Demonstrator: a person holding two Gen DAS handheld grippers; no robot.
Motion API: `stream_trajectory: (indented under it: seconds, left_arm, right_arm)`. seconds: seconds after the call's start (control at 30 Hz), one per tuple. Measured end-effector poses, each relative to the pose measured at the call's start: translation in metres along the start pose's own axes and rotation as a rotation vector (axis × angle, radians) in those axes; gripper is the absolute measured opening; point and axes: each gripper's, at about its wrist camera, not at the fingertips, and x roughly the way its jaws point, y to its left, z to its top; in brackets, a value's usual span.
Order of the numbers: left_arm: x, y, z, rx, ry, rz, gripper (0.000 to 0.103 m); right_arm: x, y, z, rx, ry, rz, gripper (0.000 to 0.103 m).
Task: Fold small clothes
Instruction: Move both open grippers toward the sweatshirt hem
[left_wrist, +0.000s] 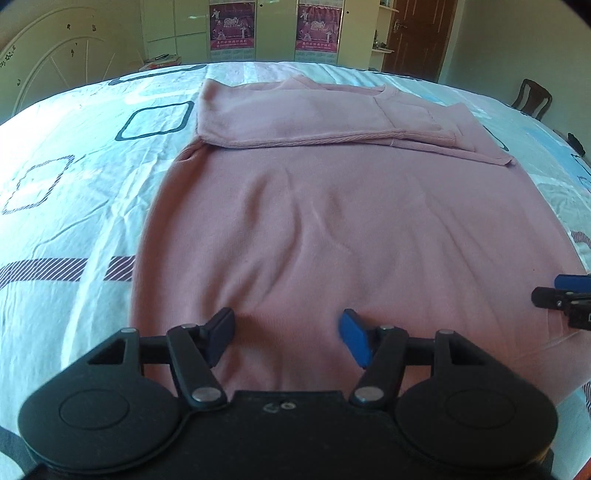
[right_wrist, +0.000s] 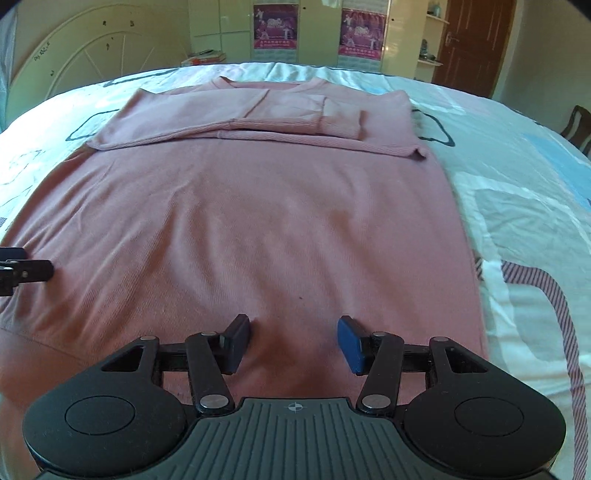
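A pink sweater (left_wrist: 332, 221) is lying flat on the bedsheet (left_wrist: 74, 192), sleeves folded across. Left gripper (left_wrist: 288, 338) and right gripper (right_wrist: 293, 343) are hovering half-open and empty; each should be pinching a hem corner evenly.

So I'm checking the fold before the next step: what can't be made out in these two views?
- Near hem of the pink knit sweater: hidden in both views behind the left gripper and right gripper bodies.
- Whether the blue pads touch the fabric: unclear in both.
- Printing on the magenta wall posters: too small.
- Patterned bedsheet: cut off by the fisheye edges.
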Motion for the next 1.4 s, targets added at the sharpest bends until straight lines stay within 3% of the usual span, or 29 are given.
stream_trajectory:
  seconds: [0.2, 0.5, 0.8, 0.93, 1.2, 1.3, 1.4]
  left_arm:
    - [-0.019, 0.008, -0.017, 0.014, 0.016, 0.017, 0.069]
    - [-0.023, 0.004, -0.029, -0.009, 0.033, 0.035, 0.07]
    - [-0.036, 0.008, -0.03, -0.009, 0.019, 0.046, 0.072]
    - [-0.041, 0.016, -0.03, -0.02, 0.011, 0.051, 0.072]
    - [-0.05, 0.04, -0.039, -0.035, 0.027, 0.059, 0.07]
    - [-0.053, 0.052, -0.047, -0.069, 0.053, 0.041, 0.067]
    - [-0.052, 0.058, -0.054, -0.095, 0.072, 0.008, 0.064]
  right_arm:
    - [-0.028, 0.009, -0.015, -0.001, -0.023, 0.032, 0.052]
    - [-0.018, 0.015, -0.027, 0.03, 0.012, 0.015, 0.053]
    - [-0.013, 0.008, -0.027, 0.062, 0.028, 0.028, 0.08]
    - [-0.008, 0.005, -0.027, 0.077, 0.045, 0.072, 0.103]
    - [-0.012, 0.01, -0.026, 0.025, 0.062, 0.083, 0.103]
    - [-0.028, 0.008, -0.032, 0.005, -0.003, 0.02, 0.103]
    - [-0.037, -0.001, -0.039, 0.005, -0.016, -0.022, 0.1]
